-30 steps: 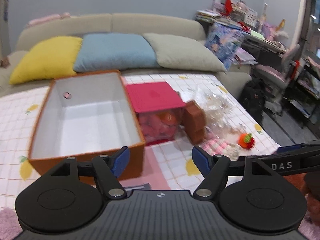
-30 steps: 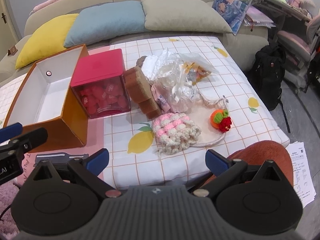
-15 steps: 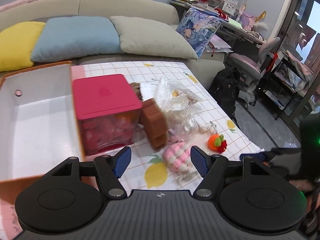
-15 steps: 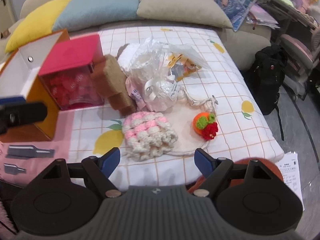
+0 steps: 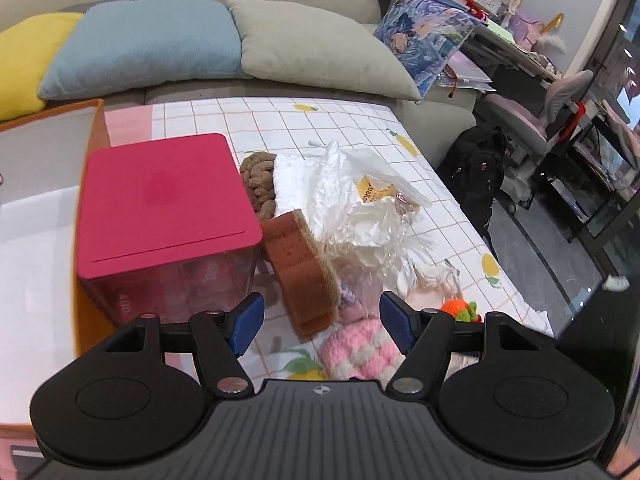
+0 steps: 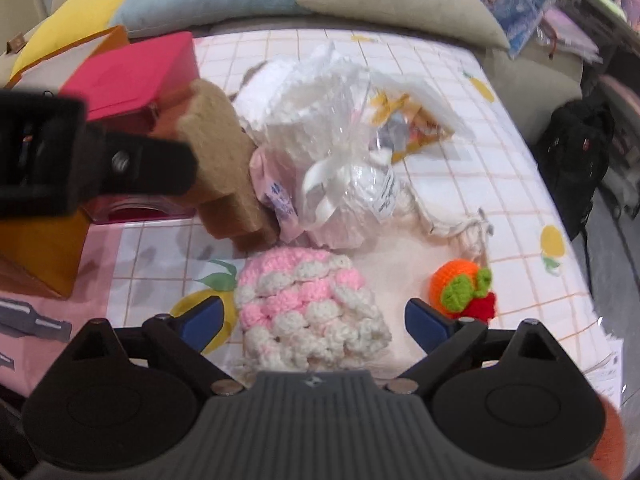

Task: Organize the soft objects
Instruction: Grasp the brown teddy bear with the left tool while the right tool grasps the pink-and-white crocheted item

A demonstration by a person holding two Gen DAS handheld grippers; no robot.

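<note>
Right claw (image 6: 312, 322): jaws spread wide, nothing between the pads. I read it as lined up on the pink-and-white crochet piece (image 6: 310, 302), which lies directly ahead, centred in the gap, its near edge already between the blue fingertips (image 6: 200, 320). The piece is a lumpy mound, slightly longer front-to-back than across as far as I can tell; the gap looks wider than the mound.

Left claw (image 5: 320, 322): also open and empty. From its view the same crochet piece (image 5: 360, 350) sits ahead and to the right, tucked under the right pad. So the right claw is the nearer and better aligned; I judge the coming move belongs to it, a short push forward and down, then a close.

Just right of the crochet piece, apart from it: the small orange knitted fruit (image 6: 460, 284). A cream cord (image 6: 460, 228) runs behind it; snag risk if I overreach.

Further along the surface (image 6: 460, 92): brown sponge block (image 6: 224, 168) leaning against the pink-lidded box (image 5: 160, 196), and a crinkled plastic bag (image 6: 344, 152) touching the sponge's right side. Orange storage box (image 5: 48, 208) at far left, open, interior white; likely destination. Behind all, the sofa cushions (image 5: 148, 40).
</note>
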